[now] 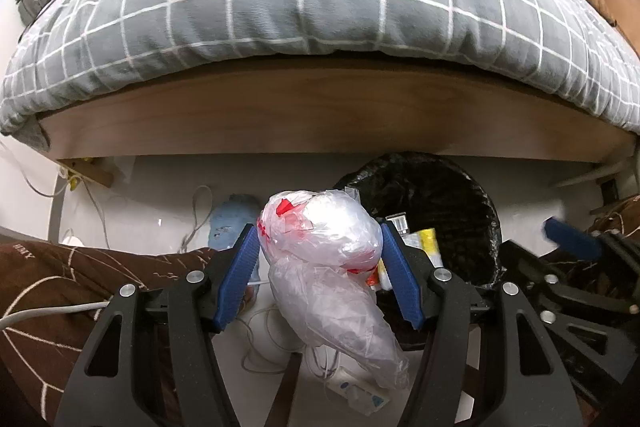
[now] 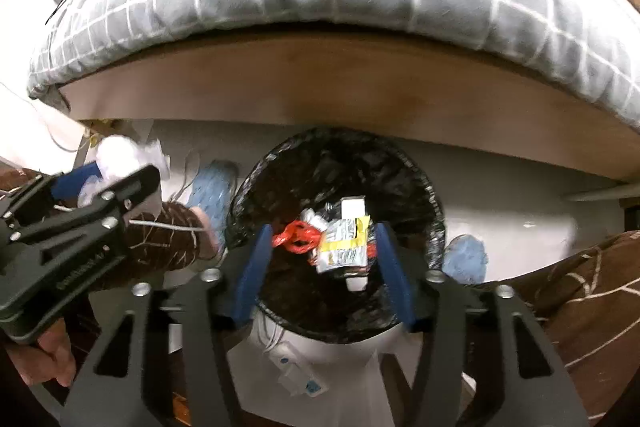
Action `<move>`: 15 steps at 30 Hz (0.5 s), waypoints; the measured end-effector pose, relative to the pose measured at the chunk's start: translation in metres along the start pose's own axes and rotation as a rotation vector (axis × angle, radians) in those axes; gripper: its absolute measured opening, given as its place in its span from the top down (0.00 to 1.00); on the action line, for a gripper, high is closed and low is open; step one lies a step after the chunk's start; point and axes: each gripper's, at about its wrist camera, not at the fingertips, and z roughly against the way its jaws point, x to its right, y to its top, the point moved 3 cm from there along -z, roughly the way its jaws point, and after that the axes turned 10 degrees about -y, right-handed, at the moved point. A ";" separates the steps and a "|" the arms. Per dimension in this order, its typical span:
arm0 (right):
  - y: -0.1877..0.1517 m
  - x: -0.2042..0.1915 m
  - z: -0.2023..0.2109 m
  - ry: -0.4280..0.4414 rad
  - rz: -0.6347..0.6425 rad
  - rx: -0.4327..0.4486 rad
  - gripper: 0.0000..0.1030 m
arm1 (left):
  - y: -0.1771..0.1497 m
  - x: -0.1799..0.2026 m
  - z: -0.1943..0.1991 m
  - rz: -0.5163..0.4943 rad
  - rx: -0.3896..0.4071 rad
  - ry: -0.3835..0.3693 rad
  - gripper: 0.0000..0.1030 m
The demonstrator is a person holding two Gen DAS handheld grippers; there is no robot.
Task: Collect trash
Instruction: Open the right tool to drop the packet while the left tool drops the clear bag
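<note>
Bedding in grey check overhangs a wooden bed frame (image 1: 320, 115); below stands the black-lined trash bin (image 1: 452, 195), just right of the left gripper (image 1: 320, 267), which pinches a crinkly clear plastic bag (image 1: 328, 267) hanging lengthwise. The right gripper (image 2: 320, 267), jaws apart and empty, hovers over the bin's foil wrapper (image 2: 344, 243).

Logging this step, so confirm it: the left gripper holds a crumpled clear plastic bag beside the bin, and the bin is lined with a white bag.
Not quite. The left gripper does hold the crumpled clear plastic bag beside the bin, but the right wrist view shows that the bin's liner is black, not white.
</note>
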 end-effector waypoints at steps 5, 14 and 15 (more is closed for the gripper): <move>0.001 0.023 0.013 -0.042 -0.026 0.052 0.23 | 0.005 0.018 0.000 -0.031 -0.003 -0.024 0.41; -0.003 0.064 0.028 -0.106 -0.084 0.118 0.11 | 0.010 0.057 -0.006 -0.085 -0.020 -0.063 0.41; -0.003 0.068 0.028 -0.110 -0.090 0.118 0.11 | 0.011 0.060 -0.007 -0.087 -0.021 -0.065 0.41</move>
